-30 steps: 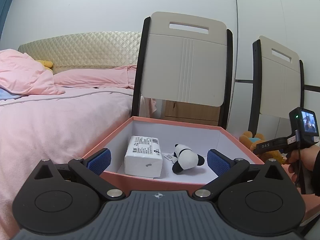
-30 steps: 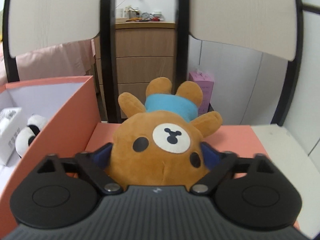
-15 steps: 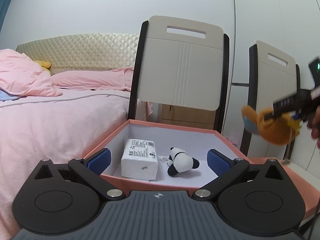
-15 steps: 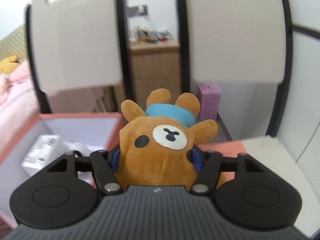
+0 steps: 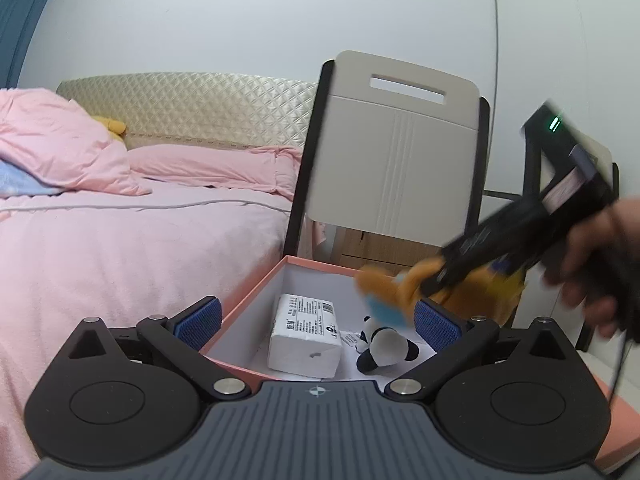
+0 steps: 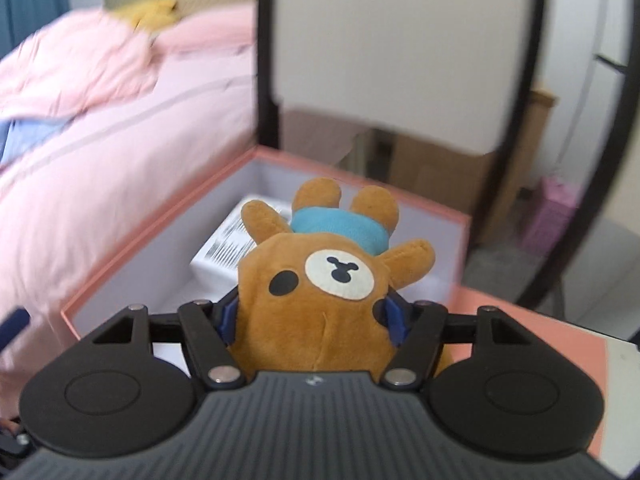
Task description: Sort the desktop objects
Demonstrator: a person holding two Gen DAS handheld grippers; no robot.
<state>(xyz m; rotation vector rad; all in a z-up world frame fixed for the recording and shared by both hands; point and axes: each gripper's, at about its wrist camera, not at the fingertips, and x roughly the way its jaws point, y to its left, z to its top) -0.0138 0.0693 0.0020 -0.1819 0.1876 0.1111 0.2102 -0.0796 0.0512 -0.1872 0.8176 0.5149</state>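
Note:
My right gripper [image 6: 314, 318] is shut on a brown plush bear [image 6: 320, 304] with a blue band and holds it in the air over the open pink box [image 6: 160, 236]. In the left wrist view the bear [image 5: 404, 288] hangs blurred above the box [image 5: 256, 284], with the right gripper [image 5: 432, 284] slanting in from the right. Inside the box lie a white tissue pack [image 5: 306, 336] and a small panda plush [image 5: 384, 350]. My left gripper [image 5: 316, 322] is open and empty at the box's near edge.
A pink bed [image 5: 120, 240] lies to the left. A beige chair [image 5: 396, 160] stands behind the box and a second chair [image 6: 592, 80] to its right. The pink box lid [image 6: 560, 332] lies on the right by a white tabletop [image 6: 624, 380].
My right gripper has lifted the bear off the box lid and carried it left, over the open box. My left gripper has stayed open near the box's front edge.

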